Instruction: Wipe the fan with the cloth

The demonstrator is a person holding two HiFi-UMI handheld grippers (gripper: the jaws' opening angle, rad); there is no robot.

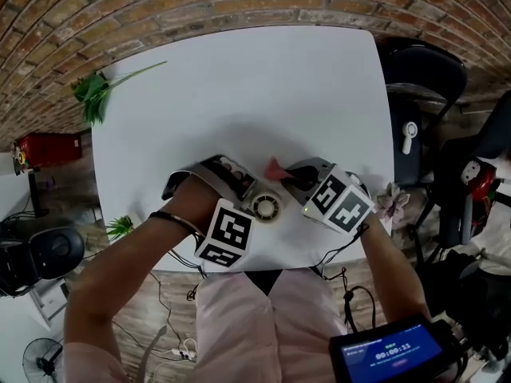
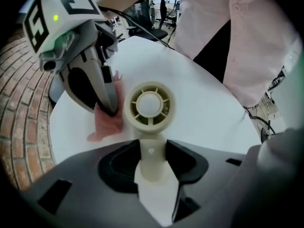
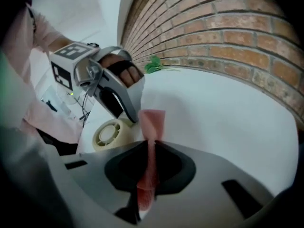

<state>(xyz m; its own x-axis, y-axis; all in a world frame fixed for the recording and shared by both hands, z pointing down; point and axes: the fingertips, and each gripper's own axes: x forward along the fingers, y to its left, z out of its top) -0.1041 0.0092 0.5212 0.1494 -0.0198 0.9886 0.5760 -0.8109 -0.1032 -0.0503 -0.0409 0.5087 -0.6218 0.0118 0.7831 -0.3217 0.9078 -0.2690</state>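
Cream plastic fan [image 2: 149, 104]: handle clamped btwn the jaws of my L gripper [image 2: 152, 175], round grilled head sticking out past them, over the white table [image 1: 239, 86] nr its front edge. Pink cloth [image 3: 151, 141]: pinched tight in my R gripper [image 3: 149, 175], free end bunched beyond the tips, just beside the fan head's rim; can't tell if it touches. Misc: brick wall [image 1: 160, 6] at far side, green sprig [image 1: 94, 94] at table's far-left corner, well apart from both.
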